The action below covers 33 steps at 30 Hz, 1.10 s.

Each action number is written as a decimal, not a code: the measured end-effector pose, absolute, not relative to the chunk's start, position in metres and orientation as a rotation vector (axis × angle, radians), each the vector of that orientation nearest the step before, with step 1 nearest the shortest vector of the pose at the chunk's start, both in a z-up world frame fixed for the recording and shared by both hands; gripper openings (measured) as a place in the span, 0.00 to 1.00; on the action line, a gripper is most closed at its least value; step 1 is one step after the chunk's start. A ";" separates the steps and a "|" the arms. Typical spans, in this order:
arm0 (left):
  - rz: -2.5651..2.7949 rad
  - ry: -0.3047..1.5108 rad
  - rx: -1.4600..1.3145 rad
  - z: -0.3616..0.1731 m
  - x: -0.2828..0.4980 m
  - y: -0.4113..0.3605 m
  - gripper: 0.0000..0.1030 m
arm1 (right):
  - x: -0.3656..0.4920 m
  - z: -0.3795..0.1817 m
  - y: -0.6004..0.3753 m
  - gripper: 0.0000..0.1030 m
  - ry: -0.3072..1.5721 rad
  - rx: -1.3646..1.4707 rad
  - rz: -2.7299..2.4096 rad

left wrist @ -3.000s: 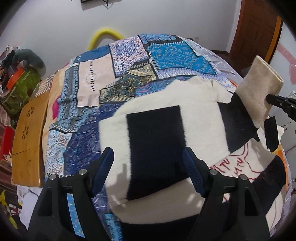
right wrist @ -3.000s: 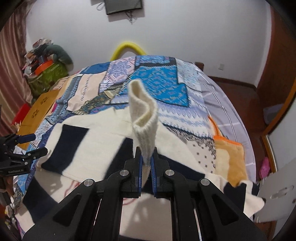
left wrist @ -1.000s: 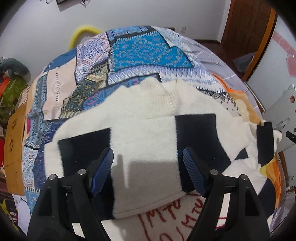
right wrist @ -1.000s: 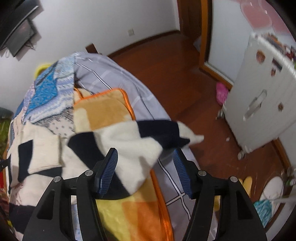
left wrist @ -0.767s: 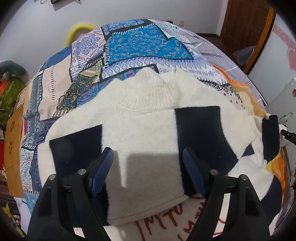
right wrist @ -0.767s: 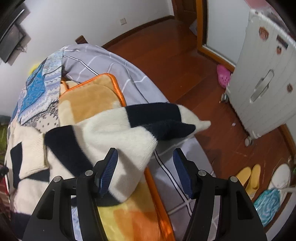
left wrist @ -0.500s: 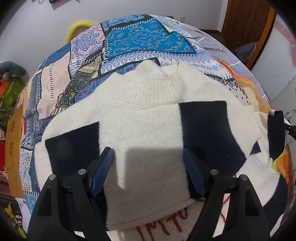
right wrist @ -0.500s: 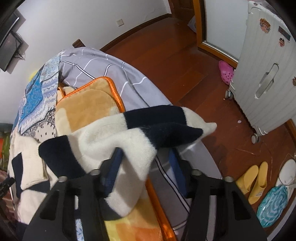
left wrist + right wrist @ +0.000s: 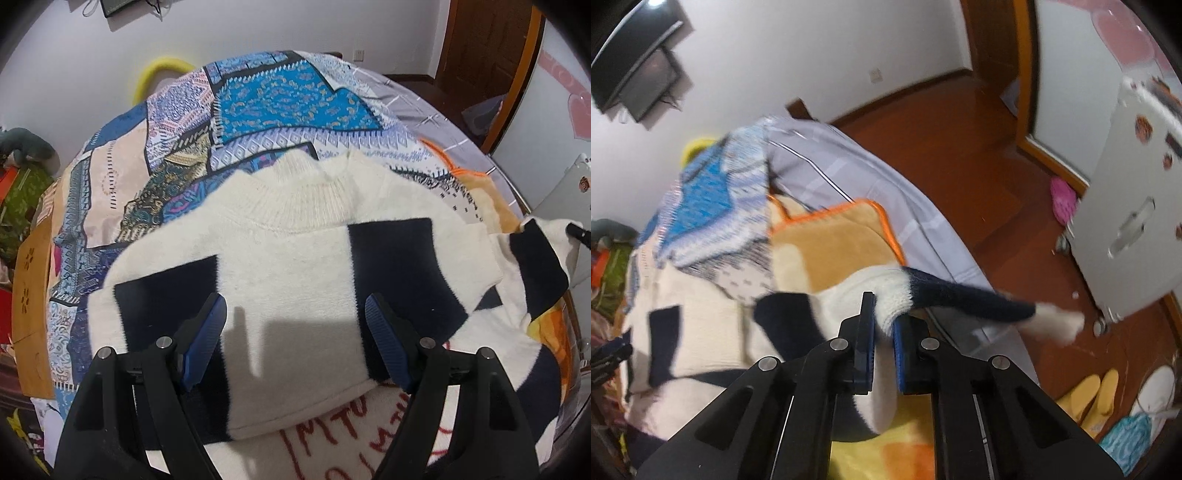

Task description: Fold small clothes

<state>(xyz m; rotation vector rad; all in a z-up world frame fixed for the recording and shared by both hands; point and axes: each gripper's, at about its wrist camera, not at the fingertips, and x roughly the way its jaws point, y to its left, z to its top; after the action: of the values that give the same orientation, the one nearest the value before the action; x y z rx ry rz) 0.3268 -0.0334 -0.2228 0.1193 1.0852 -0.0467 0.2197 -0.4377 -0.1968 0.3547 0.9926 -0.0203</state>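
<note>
Black claw (image 9: 295,343); blue ribbed pads (image 9: 384,341); silver screws.

The left gripper (image 9: 295,332) points steeply down, its two blue-padded fingers (image 9: 205,341) standing wide apart with nothing pinched between them. The right gripper (image 9: 882,345) also angles downward; its fingers (image 9: 866,343) are pressed together on a fold of the sweater sleeve (image 9: 960,295), which drapes out past the tips.
</note>
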 end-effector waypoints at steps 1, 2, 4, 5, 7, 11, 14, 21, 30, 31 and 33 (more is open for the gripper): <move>-0.047 1.078 0.116 -0.219 0.325 -0.032 0.75 | 0.220 -0.188 -0.432 0.07 0.975 0.346 -0.010; -0.048 1.067 0.112 -0.214 0.321 -0.030 0.75 | 0.221 -0.180 -0.428 0.07 0.959 0.339 0.002; -0.050 1.047 0.108 -0.204 0.316 -0.026 0.75 | 0.222 -0.161 -0.416 0.07 0.922 0.330 0.037; -0.050 1.038 0.107 -0.200 0.314 -0.025 0.75 | 0.223 -0.153 -0.410 0.07 0.906 0.321 0.052; -0.050 1.018 0.107 -0.192 0.308 -0.023 0.75 | 0.224 -0.137 -0.396 0.07 0.873 0.301 0.085; -0.053 0.969 0.104 -0.173 0.295 -0.015 0.75 | 0.226 -0.111 -0.363 0.07 0.821 0.266 0.159; -0.055 0.938 0.105 -0.161 0.285 -0.010 0.75 | 0.226 -0.098 -0.336 0.07 0.794 0.252 0.211; -0.055 0.884 0.101 -0.139 0.262 0.006 0.75 | 0.228 -0.097 -0.268 0.07 0.799 0.221 0.334; -0.033 0.844 0.055 -0.124 0.243 0.032 0.75 | 0.223 -0.127 -0.196 0.07 0.900 0.148 0.442; -0.029 0.843 0.052 -0.124 0.242 0.034 0.75 | 0.222 -0.133 -0.189 0.07 0.916 0.135 0.451; -0.024 0.844 0.043 -0.125 0.240 0.039 0.75 | 0.221 -0.143 -0.178 0.07 0.951 0.121 0.469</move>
<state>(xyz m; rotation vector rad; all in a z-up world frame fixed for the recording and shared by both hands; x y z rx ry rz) 0.2400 0.0391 -0.1248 0.0434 0.8435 -0.0237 0.2213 -0.1781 -0.1425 0.1208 0.9507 0.4689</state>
